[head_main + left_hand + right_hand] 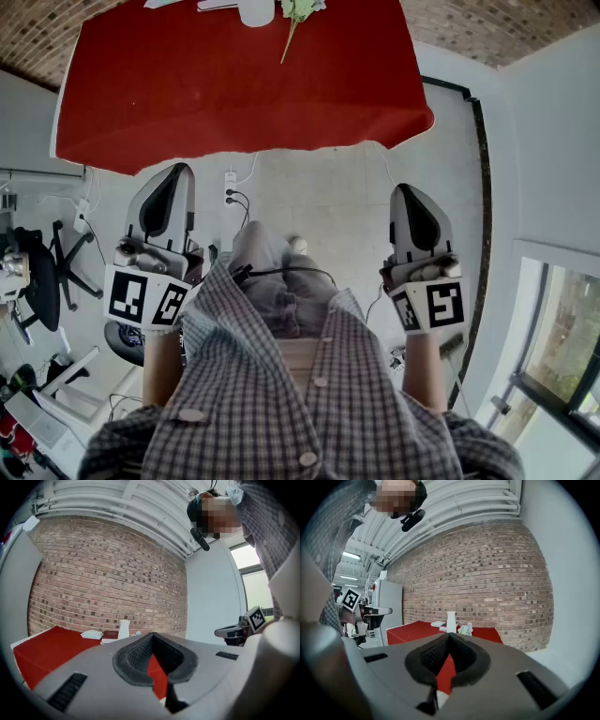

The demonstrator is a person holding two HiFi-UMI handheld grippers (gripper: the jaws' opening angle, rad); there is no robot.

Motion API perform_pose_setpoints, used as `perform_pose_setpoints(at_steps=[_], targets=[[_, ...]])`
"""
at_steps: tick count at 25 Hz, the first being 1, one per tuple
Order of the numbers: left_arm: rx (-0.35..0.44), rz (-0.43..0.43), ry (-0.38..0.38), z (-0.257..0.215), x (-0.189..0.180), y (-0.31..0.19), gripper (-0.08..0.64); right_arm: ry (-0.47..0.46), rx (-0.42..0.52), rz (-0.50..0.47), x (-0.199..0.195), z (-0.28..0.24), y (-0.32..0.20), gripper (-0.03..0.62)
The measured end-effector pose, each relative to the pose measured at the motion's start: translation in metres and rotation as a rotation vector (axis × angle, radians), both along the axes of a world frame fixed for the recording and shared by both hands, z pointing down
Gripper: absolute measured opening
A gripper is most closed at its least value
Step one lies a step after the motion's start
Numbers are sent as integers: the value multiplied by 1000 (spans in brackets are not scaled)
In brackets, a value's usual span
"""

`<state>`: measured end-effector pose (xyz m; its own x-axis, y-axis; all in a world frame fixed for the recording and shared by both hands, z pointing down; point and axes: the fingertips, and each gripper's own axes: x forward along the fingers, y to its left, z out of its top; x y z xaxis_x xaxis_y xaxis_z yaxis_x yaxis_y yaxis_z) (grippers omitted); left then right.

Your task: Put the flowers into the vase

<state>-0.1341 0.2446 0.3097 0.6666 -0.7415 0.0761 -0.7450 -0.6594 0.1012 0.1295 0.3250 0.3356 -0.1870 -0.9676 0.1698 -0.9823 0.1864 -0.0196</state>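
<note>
A white vase (255, 11) stands at the far edge of the red-covered table (187, 84), and a flower with a green stem (294, 21) lies just right of it. In the right gripper view the vase (451, 621) and the flowers (465, 629) show far ahead on the red cloth. The vase (124, 630) also shows small and distant in the left gripper view. My left gripper (173, 171) and right gripper (405, 191) are held near my body, well short of the table. Both are shut with nothing between the jaws, as seen at the left gripper (152, 635) and the right gripper (449, 635).
A white crumpled paper (91, 634) and a dark red book (110, 634) lie left of the vase. A brick wall (487, 573) rises behind the table. Office chairs (42, 272) and cables crowd the floor at my left; a window (562, 347) is at my right.
</note>
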Motion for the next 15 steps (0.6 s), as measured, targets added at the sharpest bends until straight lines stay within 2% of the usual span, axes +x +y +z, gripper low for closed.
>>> perform_pose_setpoints(at_steps=[8,15], targets=[[0,-13,-15,-5,3,32,5,-36,9,-24,-3,-1,21,6],[51,8,-2,-15,15,40,5,-31,51,-22,1,-13,30,6]])
